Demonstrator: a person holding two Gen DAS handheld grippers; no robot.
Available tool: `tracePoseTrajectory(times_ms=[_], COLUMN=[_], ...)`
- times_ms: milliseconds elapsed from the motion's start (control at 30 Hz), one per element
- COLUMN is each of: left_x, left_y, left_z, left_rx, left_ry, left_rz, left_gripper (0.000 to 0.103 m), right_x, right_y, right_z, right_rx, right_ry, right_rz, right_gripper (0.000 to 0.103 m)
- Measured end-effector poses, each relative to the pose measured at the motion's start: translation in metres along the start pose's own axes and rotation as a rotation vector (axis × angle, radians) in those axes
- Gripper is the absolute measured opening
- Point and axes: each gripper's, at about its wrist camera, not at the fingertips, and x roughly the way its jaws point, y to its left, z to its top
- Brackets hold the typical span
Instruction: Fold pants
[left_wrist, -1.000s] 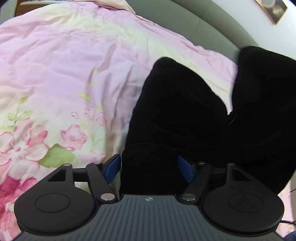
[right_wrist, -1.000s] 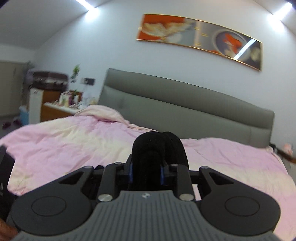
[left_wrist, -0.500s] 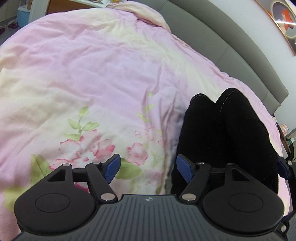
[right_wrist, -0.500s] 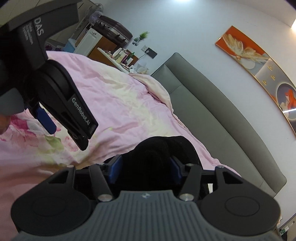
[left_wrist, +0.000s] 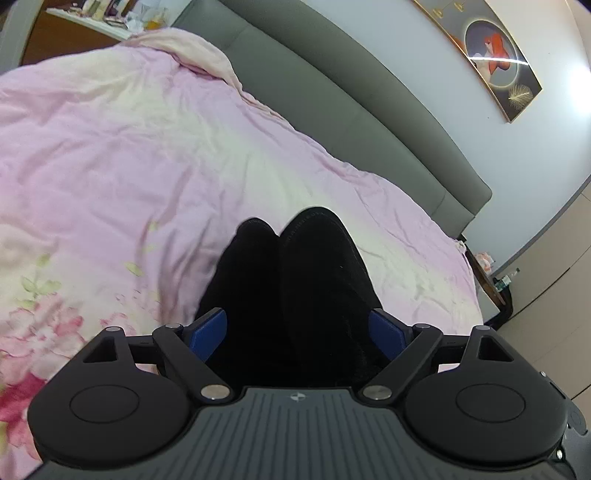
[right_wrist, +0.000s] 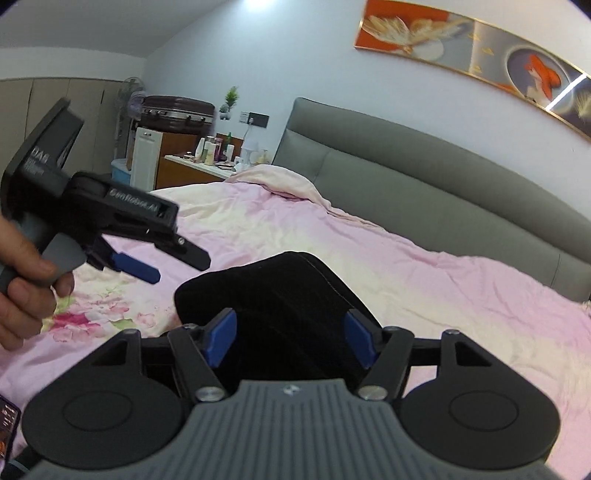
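Now we see both claws spread wide, gripping nothing. Left claw (left_wrist: 298, 330) has the black pants (left_wrist: 295, 288) between its blue pads, no visible pinch; right claw (right_wrist: 291, 338) likewise frames the pants (right_wrist: 273, 306). Pants lie bunched on the pink floral duvet (left_wrist: 129, 155), long axis running away from us toward the grey headboard (left_wrist: 351, 122), two rounded folds pointing that way. Left hand (right_wrist: 22, 280) holds the left claw to the side in the right view, pads apart. Versus half a second ago: right claw was clamped on the pants, now released; left claw has swung over so the pants sit centred between its pads. Farther back: dresser (right_wrist: 184, 162), wall painting (right_wrist: 472, 62).
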Motion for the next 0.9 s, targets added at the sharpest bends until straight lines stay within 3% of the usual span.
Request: tracePoseTrajectory(times_ms=[267, 333, 367, 400, 500, 600, 700, 800, 900], left_x=[0.05, 0.057, 0.057, 0.056, 0.051, 0.047, 0.044, 0.045, 0.047], left_y=[-0.006, -0.004, -0.003, -0.003, -0.002, -0.001, -0.004, 0.001, 0.013], left_z=[-0.017, -0.021, -0.024, -0.025, -0.03, -0.033, -0.038, -0.039, -0.04], left_rx=[-0.171, -0.204, -0.201, -0.188, -0.162, -0.136, -0.083, -0.08, -0.105], left_ry=[0.086, 0.074, 0.057, 0.04, 0.013, 0.001, -0.006, 0.0, 0.008], left_rz=[-0.072, -0.091, -0.086, -0.088, -0.125, -0.153, -0.165, -0.172, -0.192], left_gripper=[0.097, 0.071, 0.052, 0.044, 0.04, 0.04, 0.04, 0.04, 0.04], right_x=[-0.003, -0.001, 0.002, 0.006, 0.023, 0.055, 0.103, 0.15, 0.2], right_y=[-0.063, -0.069, -0.072, -0.075, -0.086, -0.097, -0.106, -0.119, -0.126], right_z=[0.019, 0.019, 0.019, 0.018, 0.026, 0.044, 0.064, 0.077, 0.084], right_rx=[0.192, 0.232, 0.252, 0.275, 0.325, 0.344, 0.337, 0.31, 0.26], right_ry=[0.009, 0.027, 0.042, 0.061, 0.122, 0.214, 0.312, 0.339, 0.425], right_rz=[-0.063, -0.067, -0.069, -0.069, -0.035, 0.08, 0.221, 0.424, 0.5], right_gripper=[0.063, 0.063, 0.063, 0.063, 0.066, 0.078, 0.079, 0.079, 0.079])
